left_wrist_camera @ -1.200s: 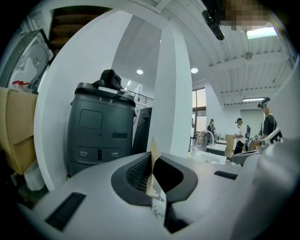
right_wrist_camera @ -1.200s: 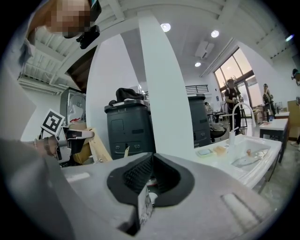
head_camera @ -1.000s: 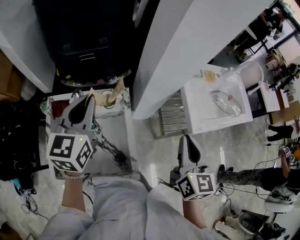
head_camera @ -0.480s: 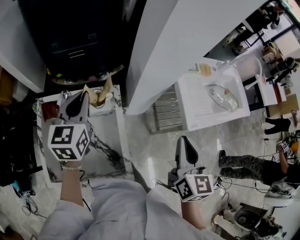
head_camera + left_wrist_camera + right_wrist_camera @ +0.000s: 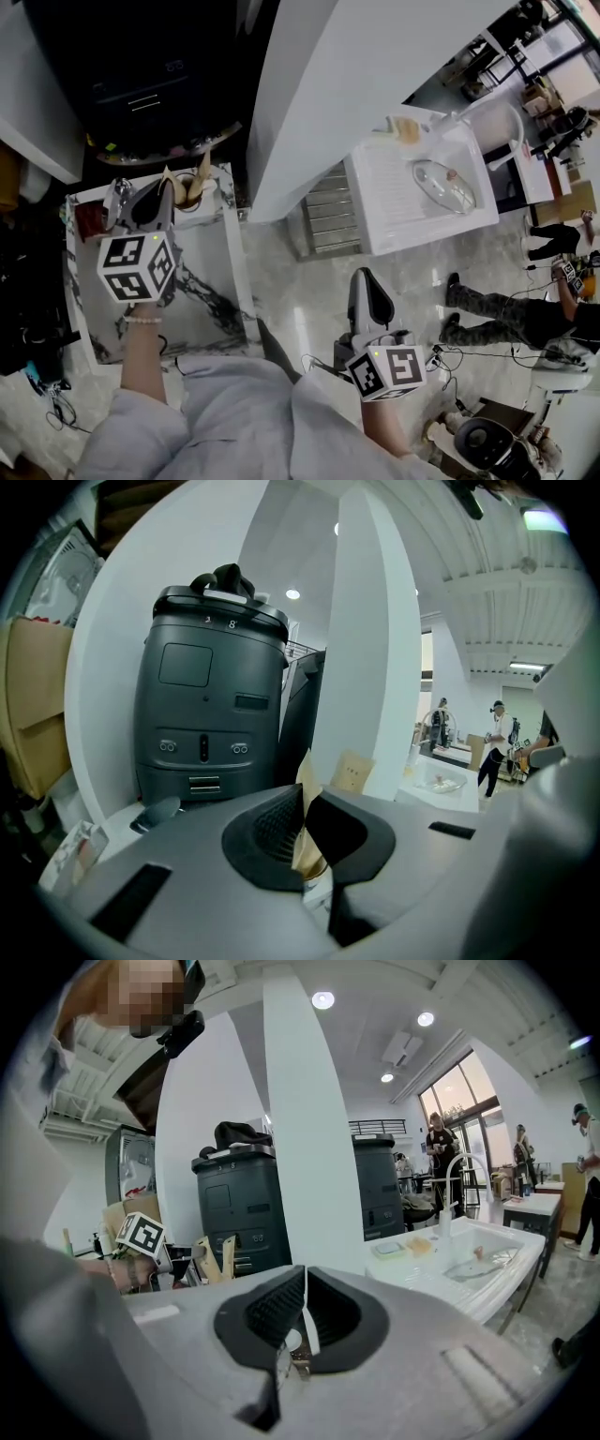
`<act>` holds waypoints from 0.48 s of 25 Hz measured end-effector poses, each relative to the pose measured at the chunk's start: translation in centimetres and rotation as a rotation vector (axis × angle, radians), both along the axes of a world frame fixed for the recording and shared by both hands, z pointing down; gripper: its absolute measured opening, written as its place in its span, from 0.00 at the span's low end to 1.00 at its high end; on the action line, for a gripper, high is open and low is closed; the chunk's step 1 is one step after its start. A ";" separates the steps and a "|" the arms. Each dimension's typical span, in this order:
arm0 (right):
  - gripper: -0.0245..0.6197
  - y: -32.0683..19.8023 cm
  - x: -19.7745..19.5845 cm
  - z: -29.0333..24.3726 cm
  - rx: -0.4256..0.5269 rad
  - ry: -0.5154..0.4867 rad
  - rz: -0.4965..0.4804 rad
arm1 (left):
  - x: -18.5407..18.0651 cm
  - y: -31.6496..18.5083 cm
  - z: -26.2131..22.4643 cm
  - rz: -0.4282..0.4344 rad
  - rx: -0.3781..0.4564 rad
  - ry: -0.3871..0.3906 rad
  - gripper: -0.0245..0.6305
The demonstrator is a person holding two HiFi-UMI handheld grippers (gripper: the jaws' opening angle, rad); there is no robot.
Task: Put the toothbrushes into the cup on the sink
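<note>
Two tan toothbrush packs stand in a pale cup [image 5: 188, 195] at the back of a marble-topped stand [image 5: 202, 272]. My left gripper [image 5: 159, 192] reaches the cup from the near side. Its jaws are shut on the nearer pack [image 5: 305, 766], which runs down through the slit to the cup rim. The other pack [image 5: 352, 772] leans away to the right. My right gripper [image 5: 367, 281] hangs over the floor between the stand and the white sink [image 5: 412, 220], shut with nothing in it. The right gripper view shows both packs [image 5: 202, 1258] beside the left gripper's marker cube [image 5: 141, 1234].
A black bin [image 5: 150, 84] stands just behind the stand. A broad white column [image 5: 347, 84] rises between the stand and the sink. The sink has a curved tap [image 5: 450, 1185] and a tan sponge [image 5: 406, 131]. People stand at the far right [image 5: 497, 319].
My left gripper has moved forward, closer to the cup and packs. The right gripper has stayed about where it was.
</note>
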State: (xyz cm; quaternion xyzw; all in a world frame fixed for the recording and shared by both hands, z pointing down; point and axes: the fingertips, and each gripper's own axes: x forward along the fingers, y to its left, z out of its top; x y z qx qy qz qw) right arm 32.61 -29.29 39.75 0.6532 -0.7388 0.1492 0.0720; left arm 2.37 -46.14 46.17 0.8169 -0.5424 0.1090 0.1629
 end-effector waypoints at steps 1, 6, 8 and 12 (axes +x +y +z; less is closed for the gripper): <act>0.05 0.0 0.1 0.0 0.001 0.000 0.001 | 0.1 0.0 0.4 0.003 -0.006 -0.004 0.05; 0.05 0.2 0.1 0.2 -0.002 -0.001 0.004 | 0.6 -0.4 1.0 0.027 0.009 -0.026 0.05; 0.05 0.3 -0.1 0.2 -0.003 -0.001 0.004 | 0.7 -0.5 1.0 0.032 0.012 -0.022 0.05; 0.05 0.4 -0.7 -0.1 0.000 0.001 0.000 | 1.0 -0.4 0.9 0.055 0.012 -0.022 0.05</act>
